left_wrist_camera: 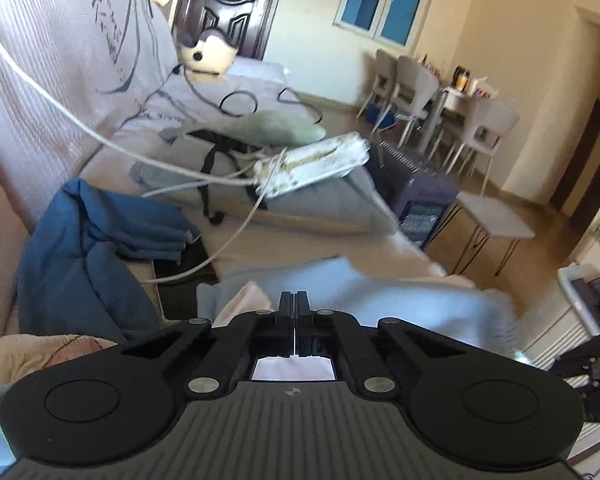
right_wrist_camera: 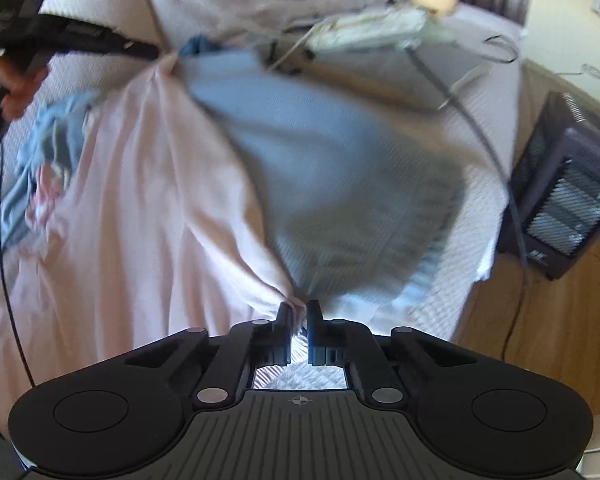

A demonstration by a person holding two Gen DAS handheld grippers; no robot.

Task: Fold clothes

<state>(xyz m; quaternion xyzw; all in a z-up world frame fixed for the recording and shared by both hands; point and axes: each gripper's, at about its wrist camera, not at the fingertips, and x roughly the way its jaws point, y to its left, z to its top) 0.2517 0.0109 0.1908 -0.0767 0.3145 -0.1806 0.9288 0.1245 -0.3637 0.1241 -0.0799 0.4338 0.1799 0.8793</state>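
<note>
1. Garment (right_wrist_camera: pixel 332 168), two-toned pale pink and light blue, spread over the sofa seat (right_wrist_camera: pixel 476 128) and pulled taut between both grippers; blurred in both views.
2. Front edge of the seat close on the right in the right wrist view, with wooden floor (right_wrist_camera: pixel 540 320) beyond; open floor farther right in the left wrist view, up to dining chairs (left_wrist_camera: pixel 416 84) and a table.
3. Right gripper (right_wrist_camera: pixel 299 306) at the near end of the garment, jaws nearly together and clamped on a bunched pinch where pink meets blue.
4. Left gripper (left_wrist_camera: pixel 294 300) with jaws fully together; in the right wrist view its tip (right_wrist_camera: pixel 148 52) meets the far corner of the garment, cloth drawn up to it in a peak, so seemingly gripped. Hand (right_wrist_camera: pixel 12 88) on its handle at the far left.
5. Crowded sofa behind: white power strip (left_wrist_camera: pixel 312 164) with trailing cables, a dark blue garment (left_wrist_camera: pixel 96 248) heaped against the backrest, a grey cushion (left_wrist_camera: pixel 320 204), a plush toy (left_wrist_camera: pixel 206 54) farther back.
6. Dark space heater (right_wrist_camera: pixel 568 196) on the floor just beside the seat's front edge.
</note>
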